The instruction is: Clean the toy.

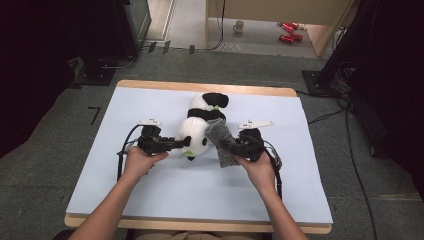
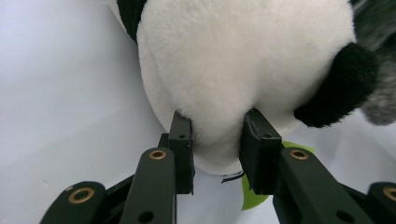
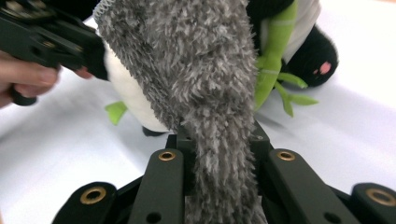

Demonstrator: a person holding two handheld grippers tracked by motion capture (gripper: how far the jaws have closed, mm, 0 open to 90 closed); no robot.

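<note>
One panda plush (image 1: 200,127) lies mid-table (image 1: 150,190), one grey fuzzy sock (image 1: 222,145) draped at its right side. Left gripper (image 1: 186,142) is clamped on panda's white plush; right gripper (image 1: 231,149) is clamped on the sock. Right gripper view adds a pink paw pad and green bamboo sprig (image 3: 275,65) on panda's far side. Small tag under panda, poss. w/ writing, is unreadable.

A plush panda (image 1: 200,125) lies mid-bench (image 1: 150,200). The left gripper (image 1: 186,143) clamps its near white end from the panda's left — the right gripper (image 1: 231,148), just right of it, holds a grey fuzzy sock (image 1: 222,142).
</note>
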